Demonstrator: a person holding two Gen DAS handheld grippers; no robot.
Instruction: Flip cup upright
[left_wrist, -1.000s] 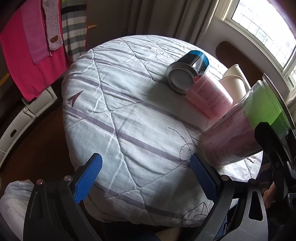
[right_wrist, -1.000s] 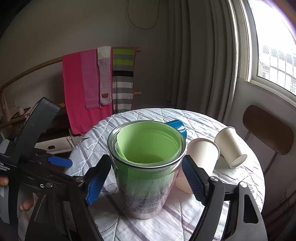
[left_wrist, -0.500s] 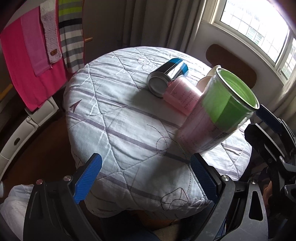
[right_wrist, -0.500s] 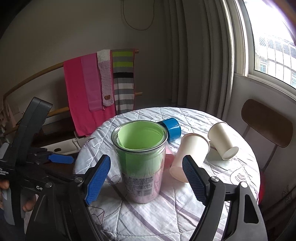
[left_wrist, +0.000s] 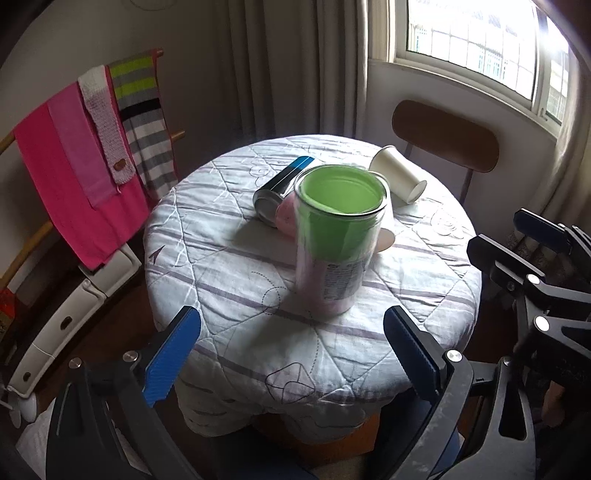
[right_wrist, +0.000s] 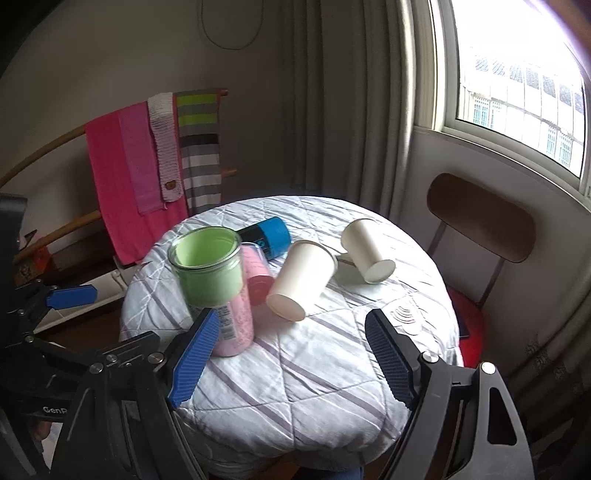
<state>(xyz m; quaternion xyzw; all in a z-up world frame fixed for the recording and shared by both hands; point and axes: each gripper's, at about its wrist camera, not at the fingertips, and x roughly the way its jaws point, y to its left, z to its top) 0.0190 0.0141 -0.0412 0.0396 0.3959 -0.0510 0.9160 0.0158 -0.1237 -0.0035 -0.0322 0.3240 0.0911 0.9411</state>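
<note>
A clear cup with a green and pink lining (left_wrist: 338, 236) stands upright on the round table, mouth up; it also shows in the right wrist view (right_wrist: 212, 280). My left gripper (left_wrist: 291, 354) is open and empty, pulled back off the table's near edge. My right gripper (right_wrist: 291, 354) is open and empty, back from the cup, with the cup beside its left finger. Behind the upright cup lie a pink cup (right_wrist: 256, 275), a blue and black tumbler (right_wrist: 269, 236) and two white paper cups (right_wrist: 303, 278) (right_wrist: 367, 251), all on their sides.
The table has a quilted white cloth (left_wrist: 229, 266) with purple stripes. A wooden chair (right_wrist: 480, 218) stands at its far right under a window. A rack with pink and striped cloths (left_wrist: 92, 147) stands at the left. The right gripper's body (left_wrist: 535, 280) shows at the left view's right edge.
The right gripper set the green and pink cup upright on the table, let go and drew back. Both grippers have pulled away from the table and risen.
</note>
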